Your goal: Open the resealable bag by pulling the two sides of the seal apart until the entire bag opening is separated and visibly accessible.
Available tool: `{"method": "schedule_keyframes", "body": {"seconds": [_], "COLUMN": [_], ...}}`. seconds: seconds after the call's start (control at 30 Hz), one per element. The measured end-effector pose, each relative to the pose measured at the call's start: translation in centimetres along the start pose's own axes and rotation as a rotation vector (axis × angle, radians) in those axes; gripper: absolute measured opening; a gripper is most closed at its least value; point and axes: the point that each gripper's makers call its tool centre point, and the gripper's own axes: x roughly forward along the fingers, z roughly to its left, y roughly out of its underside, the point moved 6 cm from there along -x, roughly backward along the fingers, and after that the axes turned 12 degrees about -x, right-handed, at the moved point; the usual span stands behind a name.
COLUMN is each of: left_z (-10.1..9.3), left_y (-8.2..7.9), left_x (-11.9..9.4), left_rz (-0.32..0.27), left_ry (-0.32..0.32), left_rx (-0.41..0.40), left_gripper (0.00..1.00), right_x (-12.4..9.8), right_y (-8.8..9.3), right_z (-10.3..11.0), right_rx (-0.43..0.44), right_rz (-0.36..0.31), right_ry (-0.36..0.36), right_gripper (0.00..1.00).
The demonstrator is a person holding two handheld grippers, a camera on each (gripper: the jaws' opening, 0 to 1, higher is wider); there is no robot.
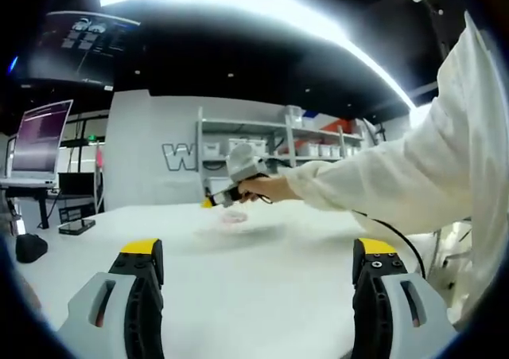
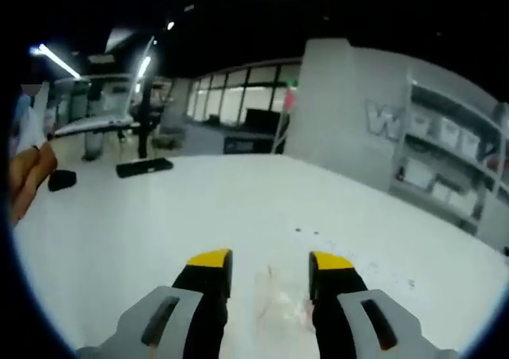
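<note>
Mostly a white table (image 1: pixel 262 287) takes up the lower half of the left gripper view, and it spreads across the middle of the right gripper view too. At the right of the left gripper view a white sleeve (image 1: pixel 413 176) reaches in toward the centre, where a hand (image 1: pixel 266 189) holds the right gripper (image 1: pixel 231 185) low over the table. Behind it, in the upper middle, stands a shelf (image 1: pixel 278 136) with white bins against a grey wall. A monitor (image 1: pixel 40 136) sits at the left edge. The left gripper (image 1: pixel 258 255) rises from the bottom of its view, jaws wide apart with nothing between them. The bag (image 1: pixel 235 220), clear and pale with a pinkish patch, lies flat on the table at the centre, just under the right gripper. In the right gripper view the right gripper (image 2: pixel 270 265) shows at the bottom, jaws parted, with the bag (image 2: pixel 274 303) lying on the table between them; whether the tips touch it I cannot tell. A dark phone (image 1: pixel 76 226) lies at the left of the left gripper view, on the table.
</note>
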Motion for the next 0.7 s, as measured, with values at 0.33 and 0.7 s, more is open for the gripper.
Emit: {"method": "schedule_keyframes", "body": {"seconds": [0.33,0.7], "left_z": [-1.0,-1.9], "left_y": [-0.6,-1.0], "left_x": [-0.5,-0.9], "left_rz": [-0.023,-0.029], "left_ry": [0.014,0.019], "left_rx": [0.009,0.032], "left_gripper": [0.99,0.99], "right_x": [-1.5,-2.8], "right_y": [-0.9,-0.7], "right_z": [-0.1,-0.6], "right_rx": [-0.053,-0.032], "right_rz": [-0.082,-0.12], "right_ry": [0.056,0.08], "right_gripper": [0.79,0.99]}}
